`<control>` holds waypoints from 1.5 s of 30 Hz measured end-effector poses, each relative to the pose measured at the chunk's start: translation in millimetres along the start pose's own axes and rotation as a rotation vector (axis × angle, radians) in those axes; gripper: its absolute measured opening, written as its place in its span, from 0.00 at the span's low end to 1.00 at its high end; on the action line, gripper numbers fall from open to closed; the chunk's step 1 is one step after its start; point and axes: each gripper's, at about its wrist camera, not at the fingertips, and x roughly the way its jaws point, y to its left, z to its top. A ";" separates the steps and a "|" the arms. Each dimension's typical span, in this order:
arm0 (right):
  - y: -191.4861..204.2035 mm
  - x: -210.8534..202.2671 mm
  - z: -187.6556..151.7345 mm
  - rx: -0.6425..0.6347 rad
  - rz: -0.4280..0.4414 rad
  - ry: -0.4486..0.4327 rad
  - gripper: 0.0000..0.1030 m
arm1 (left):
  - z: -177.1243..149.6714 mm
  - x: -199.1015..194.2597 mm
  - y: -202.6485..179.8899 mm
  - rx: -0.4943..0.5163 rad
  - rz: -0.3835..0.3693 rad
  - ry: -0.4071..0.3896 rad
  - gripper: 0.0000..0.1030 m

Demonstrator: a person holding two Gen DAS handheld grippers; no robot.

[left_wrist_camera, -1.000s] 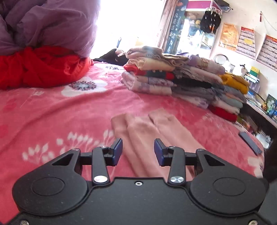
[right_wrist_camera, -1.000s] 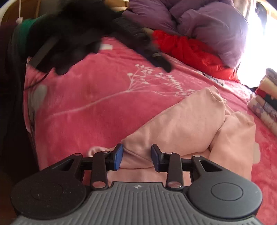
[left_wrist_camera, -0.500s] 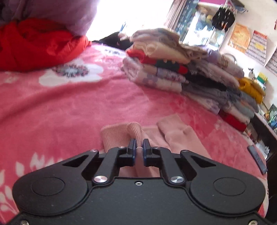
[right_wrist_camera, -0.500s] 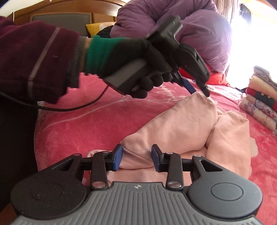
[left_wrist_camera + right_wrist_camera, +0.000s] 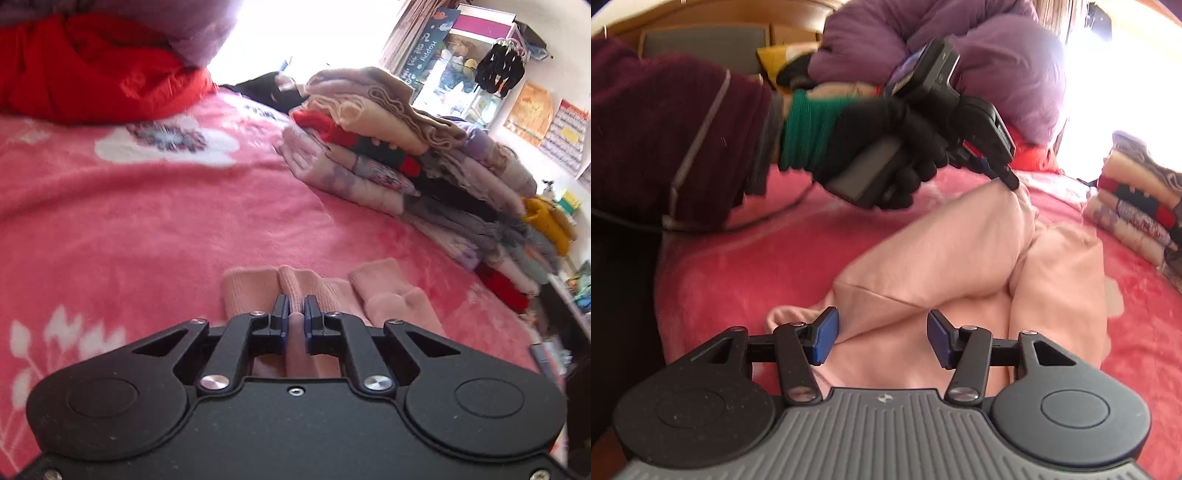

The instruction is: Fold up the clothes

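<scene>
A pale pink garment (image 5: pixel 945 251) lies partly folded on the pink floral blanket (image 5: pixel 155 221). Its ribbed cuffs (image 5: pixel 258 288) show in the left wrist view. My left gripper (image 5: pixel 294 310) is shut on a fold of the cuff end. In the right wrist view that same left gripper (image 5: pixel 1008 177), held by a black-gloved hand (image 5: pixel 886 147), pinches the garment's far end. My right gripper (image 5: pixel 882 332) hovers over the near part of the garment. Its jaws are opening, with a ridge of pink fabric lying between the blue pads (image 5: pixel 823 336), which stand clear of it.
A tall stack of folded clothes (image 5: pixel 388 158) sits on the blanket to the right. A red cloth (image 5: pixel 92 74) and a purple duvet (image 5: pixel 997 59) are heaped at the bed's far side. Shelves and posters (image 5: pixel 528 107) line the wall beyond.
My left gripper moved forward to the pink cuffs and closed on a fold. My right gripper's jaws widened over the near fabric. The gloved hand came into the right wrist view.
</scene>
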 end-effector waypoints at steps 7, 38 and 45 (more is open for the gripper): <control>2.6 -9.7 13.3 -0.006 -0.017 0.027 0.52 | 4.2 -6.6 -3.4 -0.026 -0.027 -0.006 0.26; -0.3 9.4 10.9 0.106 0.043 0.016 0.49 | 9.2 -25.7 -15.1 0.109 0.089 -0.119 0.17; -0.7 11.0 10.5 0.116 0.048 0.015 0.50 | -19.5 12.6 -44.9 0.399 0.179 0.037 0.22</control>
